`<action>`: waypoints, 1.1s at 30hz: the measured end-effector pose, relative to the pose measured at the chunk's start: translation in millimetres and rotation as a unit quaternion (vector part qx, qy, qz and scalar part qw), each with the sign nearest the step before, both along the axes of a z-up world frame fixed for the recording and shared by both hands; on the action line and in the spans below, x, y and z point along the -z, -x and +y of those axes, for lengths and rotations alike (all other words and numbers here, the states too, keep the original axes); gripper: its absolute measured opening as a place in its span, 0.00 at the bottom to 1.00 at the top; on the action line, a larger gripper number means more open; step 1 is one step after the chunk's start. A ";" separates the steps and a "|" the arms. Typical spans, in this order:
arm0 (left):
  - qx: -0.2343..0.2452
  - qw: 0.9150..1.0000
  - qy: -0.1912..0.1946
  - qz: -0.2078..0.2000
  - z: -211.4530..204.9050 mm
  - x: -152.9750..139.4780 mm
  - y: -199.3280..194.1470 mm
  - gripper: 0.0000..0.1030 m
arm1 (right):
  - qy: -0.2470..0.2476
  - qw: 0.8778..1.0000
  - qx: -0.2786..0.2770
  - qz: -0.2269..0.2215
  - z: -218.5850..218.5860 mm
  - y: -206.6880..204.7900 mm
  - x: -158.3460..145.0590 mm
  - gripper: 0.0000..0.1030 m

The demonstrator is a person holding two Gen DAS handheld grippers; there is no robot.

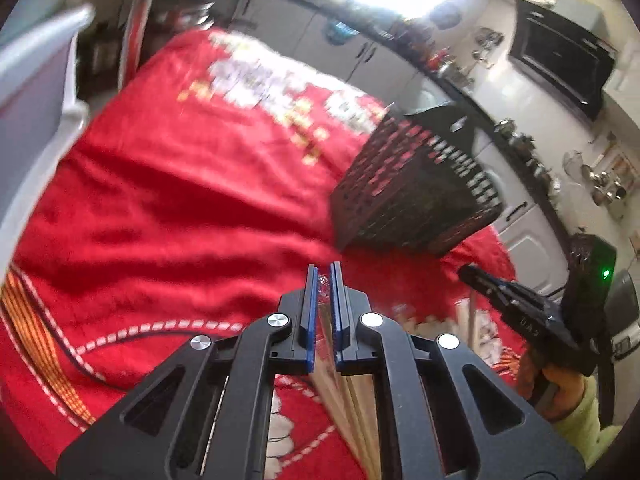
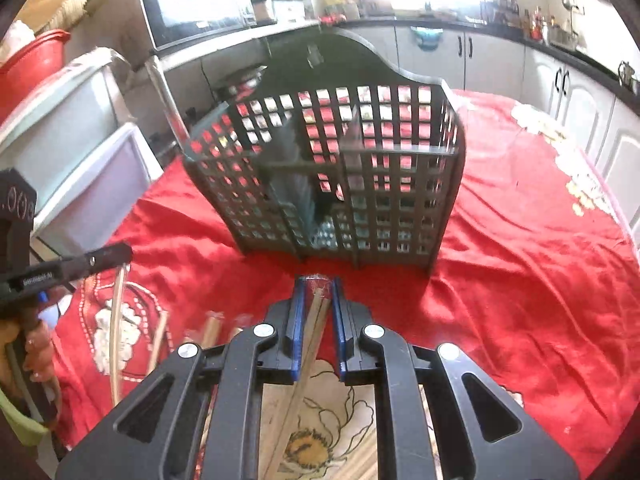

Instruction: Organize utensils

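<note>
- Our left gripper point(image 1: 325, 276) has its blue pads pressed together on a thin wrapped bundle of wooden chopsticks point(image 1: 352, 400), whose length hangs back beneath the tool toward the camera.
- Our right gripper point(image 2: 317, 286) is clamped the same way on another pair of chopsticks point(image 2: 308, 344), red wrapper at the tips.
- The dark lattice utensil caddy point(image 2: 400, 184) stands upright on the red tablecloth point(image 2: 520, 280), just ahead of the right gripper and ahead-right of the left one; dividers split it into compartments.
- We judge the step to be carrying both loads over the rim. To do it well, we would clear the front wall fully, tip each bundle toward upright, and lower one at a time into a single compartment.
- More chopsticks point(image 2: 158, 340) lie on the cloth between the two tools, so we should lift straight rather than sweep sideways.
- Open cloth lies right of the caddy; plastic storage drawers point(image 2: 80, 152) crowd the left table edge.
</note>
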State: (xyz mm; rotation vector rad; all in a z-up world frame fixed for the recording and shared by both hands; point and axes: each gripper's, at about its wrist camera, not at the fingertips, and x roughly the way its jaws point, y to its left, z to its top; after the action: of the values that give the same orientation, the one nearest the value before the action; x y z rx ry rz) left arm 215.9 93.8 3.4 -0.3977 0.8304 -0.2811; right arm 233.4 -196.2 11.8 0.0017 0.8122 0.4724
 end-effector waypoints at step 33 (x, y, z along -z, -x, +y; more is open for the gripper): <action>0.106 0.975 -0.037 -0.190 -95.1 -168.9 -2.9 0.02 | -0.054 0.983 0.023 -0.175 -59.1 52.9 -128.3 0.05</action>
State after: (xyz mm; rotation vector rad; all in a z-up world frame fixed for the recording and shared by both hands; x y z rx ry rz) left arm 218.8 -1.3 172.3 -0.1759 0.5047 -0.5062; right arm 180.5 -255.3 140.1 0.0375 0.4388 0.4560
